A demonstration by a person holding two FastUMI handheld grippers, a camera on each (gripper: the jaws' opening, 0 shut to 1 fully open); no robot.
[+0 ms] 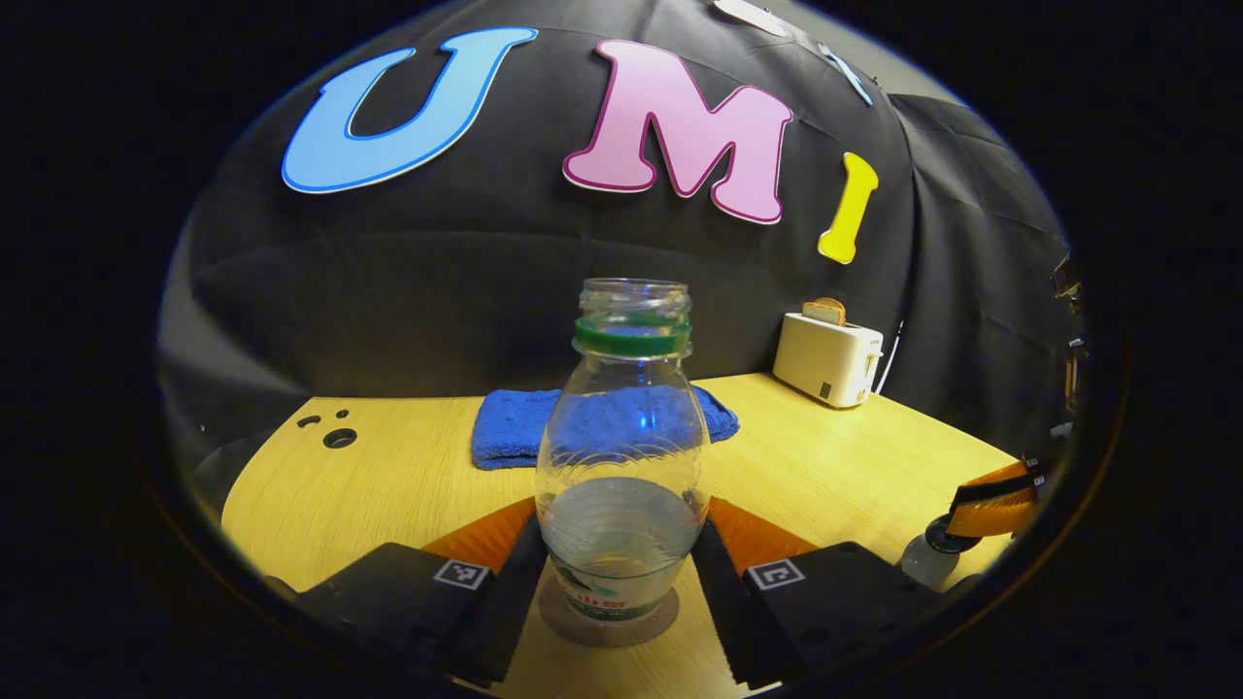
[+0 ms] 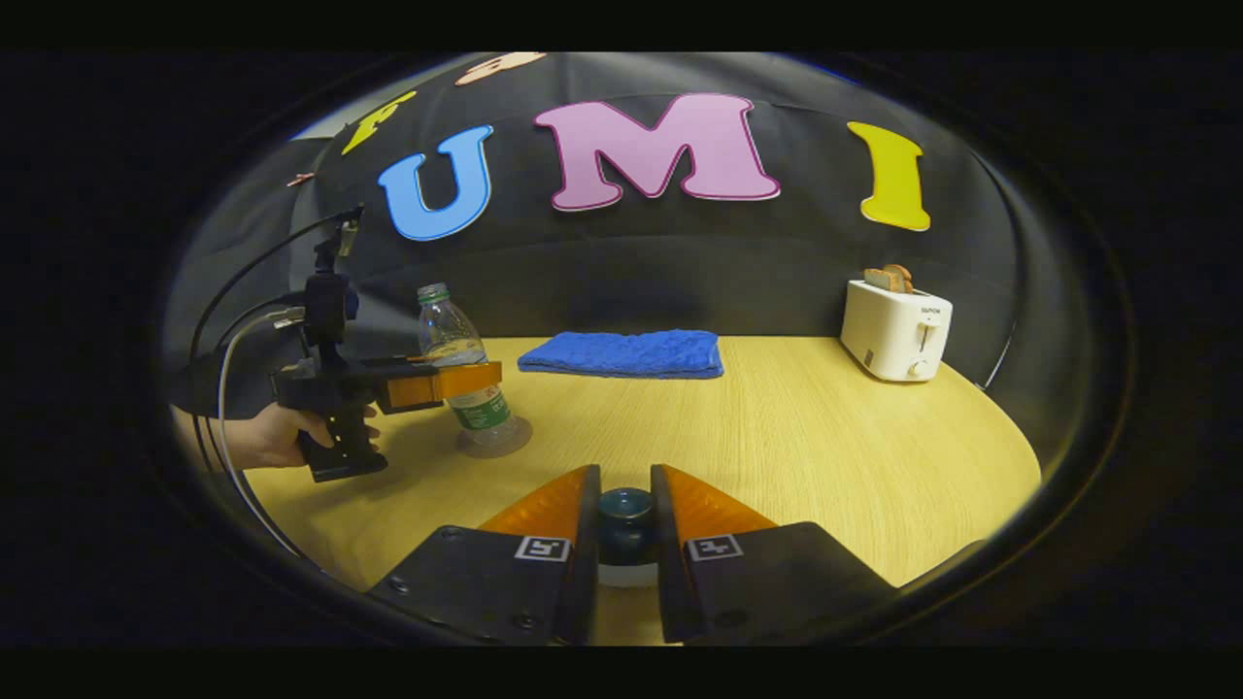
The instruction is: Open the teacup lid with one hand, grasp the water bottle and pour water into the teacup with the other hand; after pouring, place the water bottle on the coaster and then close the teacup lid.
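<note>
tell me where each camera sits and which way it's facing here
Left gripper view: rides the left gripper, looking along its fingers at the bottle standing on the coaster between them.
Right gripper view: rides the right gripper, looking along its fingers at the teacup lid between them; a hand holds the left gripper farther off.
Both share the bottle, blue towel, toaster and table.

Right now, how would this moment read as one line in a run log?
left gripper: jaws around clear plastic water bottle on round coaster | right gripper: jaws shut on dark teal teacup lid
</note>
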